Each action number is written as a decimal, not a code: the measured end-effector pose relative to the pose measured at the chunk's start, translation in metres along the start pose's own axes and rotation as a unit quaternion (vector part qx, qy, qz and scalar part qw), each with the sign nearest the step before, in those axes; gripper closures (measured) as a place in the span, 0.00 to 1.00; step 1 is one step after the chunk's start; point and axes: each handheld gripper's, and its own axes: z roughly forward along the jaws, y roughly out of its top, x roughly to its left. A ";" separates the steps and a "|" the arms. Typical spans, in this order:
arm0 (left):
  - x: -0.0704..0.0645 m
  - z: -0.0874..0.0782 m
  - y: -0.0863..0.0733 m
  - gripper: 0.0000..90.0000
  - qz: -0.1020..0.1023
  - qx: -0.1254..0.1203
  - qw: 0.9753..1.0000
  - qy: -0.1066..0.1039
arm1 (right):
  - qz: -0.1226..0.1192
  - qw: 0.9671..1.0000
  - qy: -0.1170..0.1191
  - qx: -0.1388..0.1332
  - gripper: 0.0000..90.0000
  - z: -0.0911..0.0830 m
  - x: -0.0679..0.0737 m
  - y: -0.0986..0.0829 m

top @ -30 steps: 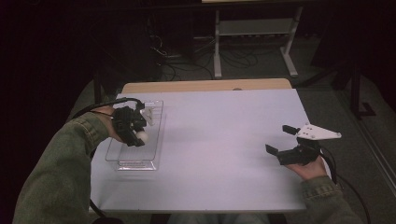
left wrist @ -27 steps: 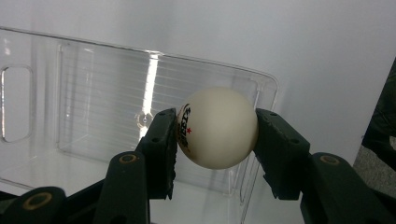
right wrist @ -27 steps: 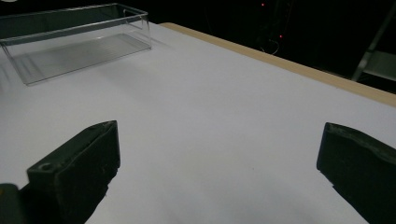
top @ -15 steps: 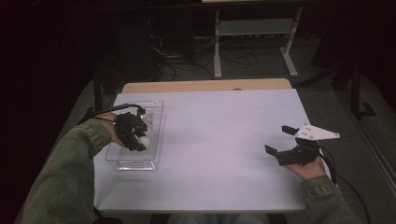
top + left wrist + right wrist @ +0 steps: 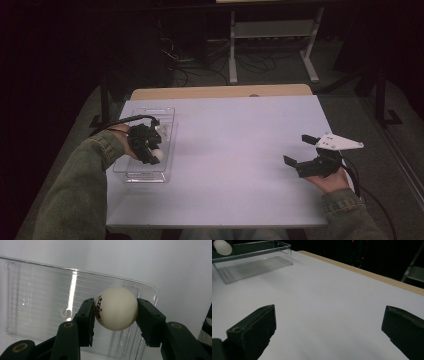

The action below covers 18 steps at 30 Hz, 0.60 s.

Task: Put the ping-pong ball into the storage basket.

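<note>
I have the white ball (image 5: 116,308) pinched in my left gripper (image 5: 148,146), one jaw pressing each side of it, and I am holding it over the clear plastic tray (image 5: 169,118) that sits at about nine o'clock on the white table (image 5: 235,150). In the left gripper view the ball hangs above the tray's ribbed floor, towards the tray's corner at about three o'clock in that picture; I cannot tell how high it sits above the floor. The tray looks bare apart from what I carry.

My right gripper (image 5: 306,152) waits at about four o'clock on the table, well apart from the tray, its jaws spread wide with nothing between them.

My reading of progress: the pick is done and the carry is all but done, with the ball already inside the tray's outline. What remains is to lower it, let the jaws part, and lift away without nudging it.

The ball is round, so it has no long axis to speak of. Its printed logo with a small red star faces the jaw at nine o'clock in the left gripper view. The tray's long axis runs from six to twelve o'clock in the high view, tilted slightly clockwise.
</note>
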 end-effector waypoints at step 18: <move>0.001 0.028 0.003 0.56 0.010 0.009 1.000 -0.013 | -0.002 1.000 -0.001 0.006 0.00 0.002 -0.001 -0.001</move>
